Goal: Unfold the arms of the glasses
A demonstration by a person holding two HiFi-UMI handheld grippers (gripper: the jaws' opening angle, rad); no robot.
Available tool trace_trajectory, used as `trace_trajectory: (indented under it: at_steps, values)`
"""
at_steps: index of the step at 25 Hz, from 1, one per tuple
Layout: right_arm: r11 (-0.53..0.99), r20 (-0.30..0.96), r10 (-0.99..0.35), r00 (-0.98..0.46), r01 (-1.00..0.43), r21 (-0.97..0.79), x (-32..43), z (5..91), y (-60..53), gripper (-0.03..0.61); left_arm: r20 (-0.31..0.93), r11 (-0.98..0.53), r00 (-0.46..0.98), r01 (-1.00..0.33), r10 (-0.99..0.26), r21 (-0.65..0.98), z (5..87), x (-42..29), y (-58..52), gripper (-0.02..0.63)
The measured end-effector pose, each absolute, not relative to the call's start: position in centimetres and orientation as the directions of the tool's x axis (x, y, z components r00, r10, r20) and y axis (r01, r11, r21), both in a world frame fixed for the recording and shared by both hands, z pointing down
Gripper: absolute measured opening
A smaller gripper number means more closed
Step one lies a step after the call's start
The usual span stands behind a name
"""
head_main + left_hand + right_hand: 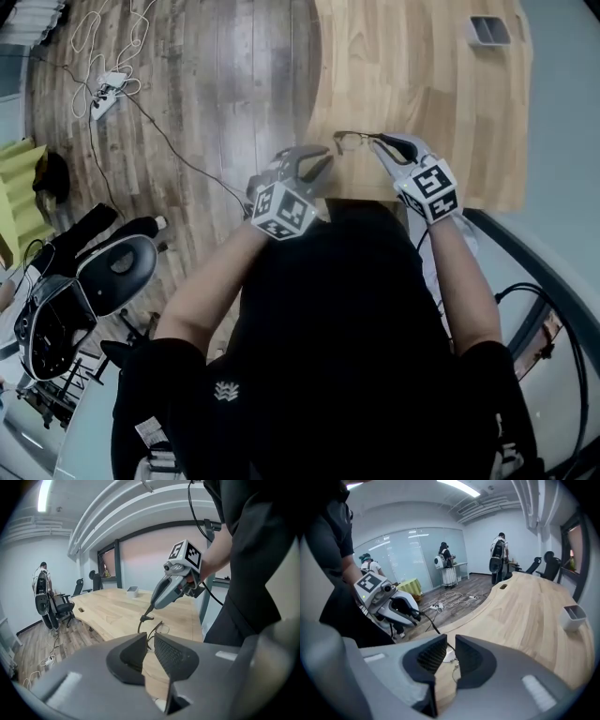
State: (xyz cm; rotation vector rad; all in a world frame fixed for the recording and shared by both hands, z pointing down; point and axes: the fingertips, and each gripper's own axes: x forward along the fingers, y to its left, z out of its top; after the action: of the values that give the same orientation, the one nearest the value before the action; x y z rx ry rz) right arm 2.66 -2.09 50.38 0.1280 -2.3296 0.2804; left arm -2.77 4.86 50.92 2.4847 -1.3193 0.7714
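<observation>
Thin wire-framed glasses (354,141) hang just above the near edge of the light wooden table (422,66), held between both grippers. My left gripper (323,161) comes from the left and is shut on one dark arm of the glasses. In the right gripper view that arm (430,624) runs out of the left gripper (417,614) toward me. My right gripper (382,142) is shut on the black tip of the other arm. In the left gripper view this tip (146,617) sits in the right gripper (151,609), with a lens (161,627) below it.
A small white container (489,30) stands at the table's far right. Cables and a power strip (105,94) lie on the wooden floor at the left, near an office chair (103,277). People with backpacks (499,557) stand far back in the room.
</observation>
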Motion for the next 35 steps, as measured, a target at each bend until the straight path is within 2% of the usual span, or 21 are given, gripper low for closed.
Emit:
trace_trajectory:
  at_steps: [8, 15, 23, 25, 35]
  values:
    - [0.99, 0.783, 0.137, -0.607, 0.102, -0.095, 1.9, 56.0, -1.9, 0.046, 0.621, -0.556, 0.429, -0.831, -0.656, -0.014, 53.1, -1.0, 4.8, 0.056]
    - [0.96, 0.833, 0.207, -0.513, 0.271, -0.072, 2.5, 58.9, -2.8, 0.046, 0.64, -0.499, 0.387, -0.867, -0.663, 0.008, 54.8, -0.2, 3.4, 0.057]
    - [0.925, 0.861, 0.269, -0.432, 0.366, -0.106, 2.4, 60.7, -1.9, 0.046, 0.659, -0.479, 0.369, -0.878, -0.656, 0.014, 55.1, -0.6, 3.5, 0.056]
    - [0.921, 0.86, 0.279, -0.427, 0.373, -0.114, 2.4, 60.6, -1.3, 0.029, 0.663, -0.477, 0.367, -0.879, -0.653, 0.017, 54.9, -0.9, 3.9, 0.056]
    - [0.947, 0.768, 0.263, -0.585, 0.31, -0.088, 3.5, 57.9, -2.5, 0.025, 0.677, -0.451, 0.338, -0.892, -0.653, 0.011, 54.5, -0.9, 4.2, 0.057]
